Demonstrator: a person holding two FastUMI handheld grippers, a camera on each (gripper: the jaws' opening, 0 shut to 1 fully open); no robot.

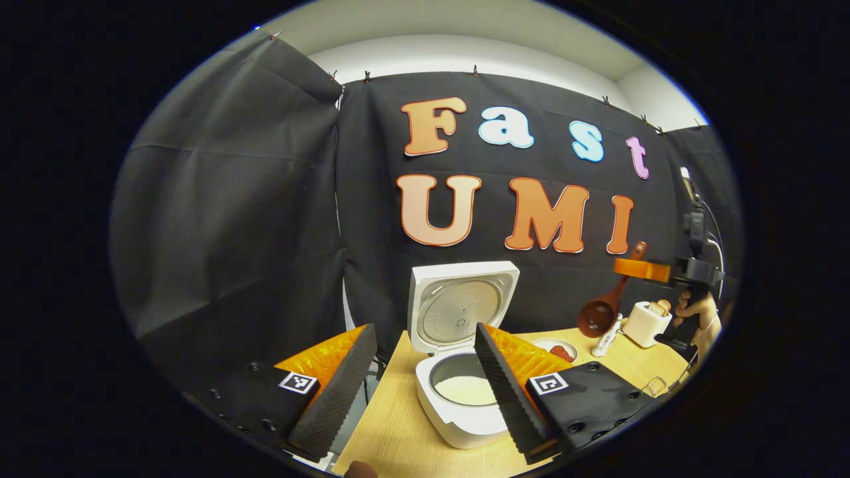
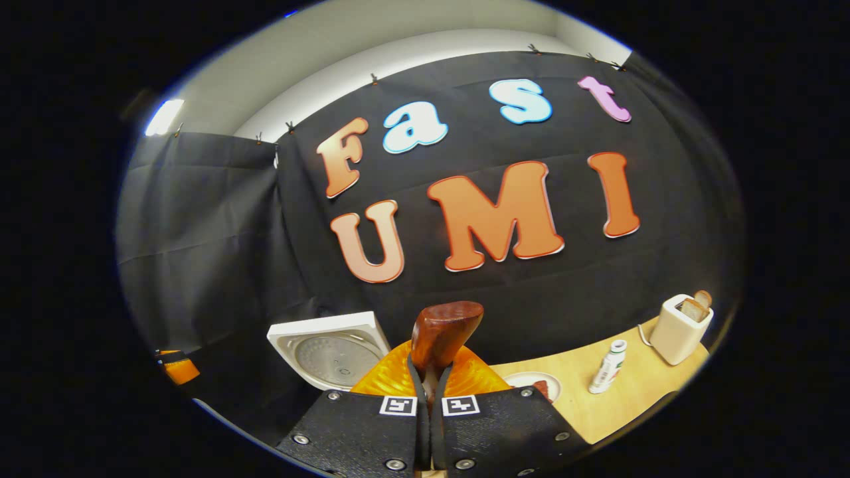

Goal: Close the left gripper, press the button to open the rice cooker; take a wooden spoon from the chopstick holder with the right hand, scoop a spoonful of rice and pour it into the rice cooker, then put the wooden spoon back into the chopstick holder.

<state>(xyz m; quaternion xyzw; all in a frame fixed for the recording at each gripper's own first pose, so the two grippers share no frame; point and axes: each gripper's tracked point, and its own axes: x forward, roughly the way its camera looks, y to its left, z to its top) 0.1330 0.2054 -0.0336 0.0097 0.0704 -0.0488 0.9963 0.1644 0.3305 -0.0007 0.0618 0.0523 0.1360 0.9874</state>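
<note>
The white rice cooker point(image 1: 458, 415) stands open on the wooden table point(image 1: 392, 431), its lid point(image 1: 461, 312) upright and white rice point(image 1: 465, 390) in the pot. My left gripper point(image 1: 422, 398) is open, its fingers to either side of the cooker in the left gripper view and nearer than it. To the right and higher, my right gripper point(image 1: 631, 269) is shut on a dark wooden spoon point(image 1: 595, 317) hanging bowl-down above the table. In the right gripper view the spoon's handle end point(image 2: 445, 335) sticks up between the pressed fingers of the right gripper point(image 2: 429, 398), with the cooker lid point(image 2: 332, 352) at the lower left.
A white toaster point(image 1: 645, 322) with bread, a small white bottle point(image 1: 607, 335) and a plate point(image 1: 554, 348) with red food sit at the table's right back. Those three are the toaster point(image 2: 680, 328), bottle point(image 2: 607, 365) and plate point(image 2: 531, 382). A hand point(image 1: 697, 312) holds the right gripper.
</note>
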